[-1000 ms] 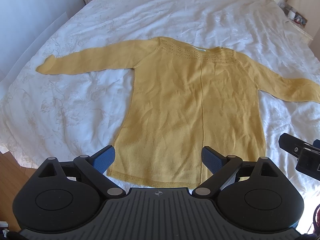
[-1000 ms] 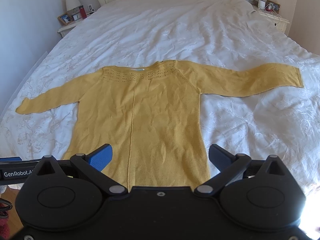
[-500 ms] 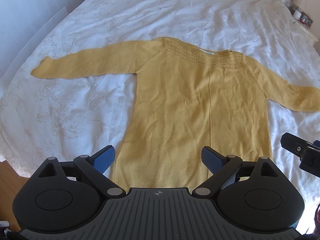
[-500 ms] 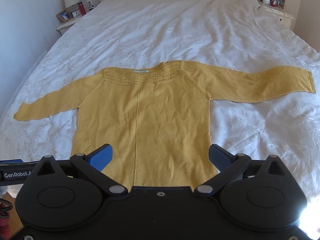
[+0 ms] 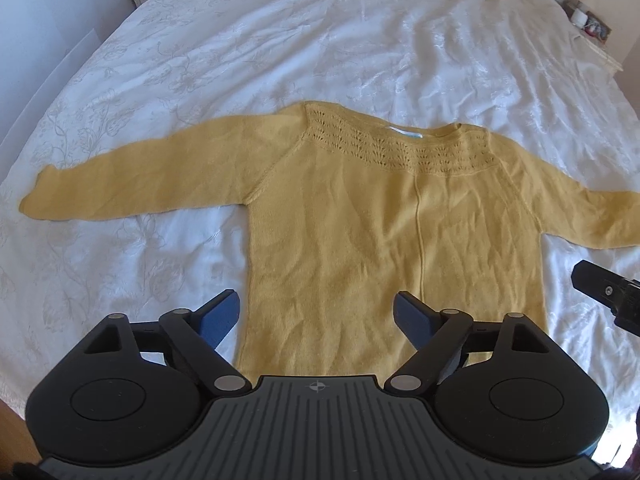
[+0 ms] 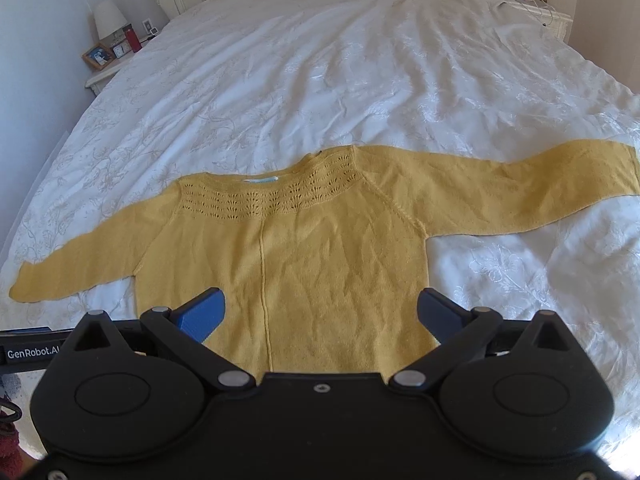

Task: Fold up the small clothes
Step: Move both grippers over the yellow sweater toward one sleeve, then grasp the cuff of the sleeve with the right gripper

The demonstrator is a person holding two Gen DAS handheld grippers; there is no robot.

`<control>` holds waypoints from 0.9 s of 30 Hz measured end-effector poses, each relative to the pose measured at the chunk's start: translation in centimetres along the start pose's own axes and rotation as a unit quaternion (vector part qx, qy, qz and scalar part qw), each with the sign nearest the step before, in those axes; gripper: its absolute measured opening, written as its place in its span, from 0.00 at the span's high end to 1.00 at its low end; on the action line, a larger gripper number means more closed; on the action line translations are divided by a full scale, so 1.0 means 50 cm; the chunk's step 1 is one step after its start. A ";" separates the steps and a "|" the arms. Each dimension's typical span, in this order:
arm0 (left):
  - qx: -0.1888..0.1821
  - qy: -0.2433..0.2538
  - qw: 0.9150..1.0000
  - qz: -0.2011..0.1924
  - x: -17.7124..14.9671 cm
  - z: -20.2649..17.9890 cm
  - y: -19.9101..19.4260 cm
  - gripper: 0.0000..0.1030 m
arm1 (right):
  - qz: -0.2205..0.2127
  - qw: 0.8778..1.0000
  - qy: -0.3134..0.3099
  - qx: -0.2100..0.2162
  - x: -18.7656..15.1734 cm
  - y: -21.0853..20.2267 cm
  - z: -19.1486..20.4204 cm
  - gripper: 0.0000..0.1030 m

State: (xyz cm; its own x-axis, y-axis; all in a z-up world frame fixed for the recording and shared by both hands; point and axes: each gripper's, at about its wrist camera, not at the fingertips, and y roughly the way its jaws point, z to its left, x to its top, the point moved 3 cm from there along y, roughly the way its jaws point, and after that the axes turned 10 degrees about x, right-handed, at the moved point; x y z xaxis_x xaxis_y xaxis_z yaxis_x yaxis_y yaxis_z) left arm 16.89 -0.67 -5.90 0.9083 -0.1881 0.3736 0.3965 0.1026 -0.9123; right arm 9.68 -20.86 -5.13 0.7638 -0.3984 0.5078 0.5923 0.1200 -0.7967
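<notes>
White lettering "GenRobot.AI", last letters cut off, on a black bar [image 6: 28,354] at the lower left edge of the right wrist view, no other readable text in either view

- The left gripper [image 5: 317,312] has a black body with two round flat discs, one on each side, and a grey ribbed plate in the middle with a small cross mark.
- Its fingertips [image 5: 220,314] are blue pads on black link arms with silver pivot pins.
- The right gripper [image 6: 320,310] has the same shape, but its middle plate is smooth black with one small screw.
- White letters "GenRobot.AI" stand on a black part at the left edge of the right wrist view.
</notes>
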 end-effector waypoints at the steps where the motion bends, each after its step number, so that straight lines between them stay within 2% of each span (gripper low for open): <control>1: -0.003 0.008 1.000 0.000 0.009 -0.005 0.008 0.23 | -0.007 1.000 0.005 -0.004 0.007 0.004 -0.005 0.01; 5: -0.018 0.033 0.999 0.006 0.033 -0.024 0.040 0.29 | -0.035 0.999 0.012 -0.025 0.025 0.017 -0.024 0.01; 7: -0.025 0.041 0.999 0.015 0.041 -0.033 0.055 0.36 | -0.042 0.999 0.014 -0.028 0.034 0.025 -0.036 0.01; 10: -0.028 0.042 0.999 0.019 0.052 -0.049 0.067 0.41 | -0.048 0.998 0.019 -0.024 0.046 0.035 -0.065 0.01; 19: 0.007 0.020 0.999 0.035 0.070 -0.126 0.076 0.43 | -0.029 0.999 0.024 -0.016 0.085 0.067 -0.197 0.02; 23: 0.013 0.011 0.999 0.027 0.080 -0.176 0.066 0.43 | -0.033 0.999 0.015 -0.014 0.111 0.059 -0.264 0.05; 27: 0.005 -0.004 1.000 0.001 0.090 -0.230 0.042 0.43 | -0.049 0.998 0.002 -0.039 0.141 0.038 -0.361 0.06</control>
State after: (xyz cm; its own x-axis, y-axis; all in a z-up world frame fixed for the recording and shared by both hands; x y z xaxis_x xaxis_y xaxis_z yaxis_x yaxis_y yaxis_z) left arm 20.28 -12.54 -8.05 0.9104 -0.1806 0.3722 0.3952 0.1136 -0.9115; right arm 11.58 -39.85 -8.97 0.7019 -0.4087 0.5833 0.6420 0.0084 -0.7667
